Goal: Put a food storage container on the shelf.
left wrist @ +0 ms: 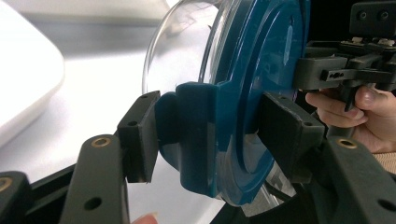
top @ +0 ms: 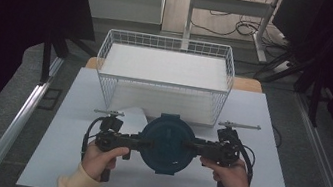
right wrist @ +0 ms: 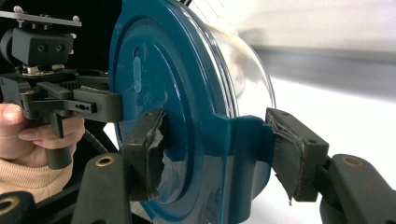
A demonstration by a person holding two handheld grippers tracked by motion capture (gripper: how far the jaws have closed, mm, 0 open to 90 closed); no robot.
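Both hands' tools clamped on round glass container (top: 166, 144), dark teal clip-on lid, wire basket (top: 165, 75) behind

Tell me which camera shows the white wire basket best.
The high view: the whole wire basket stands behind the blue-lidded container that both grippers hold. The left gripper view catches a blurred white rounded shape at its left edge, perhaps not the basket. The right gripper view gives blurred white background, nothing certain.
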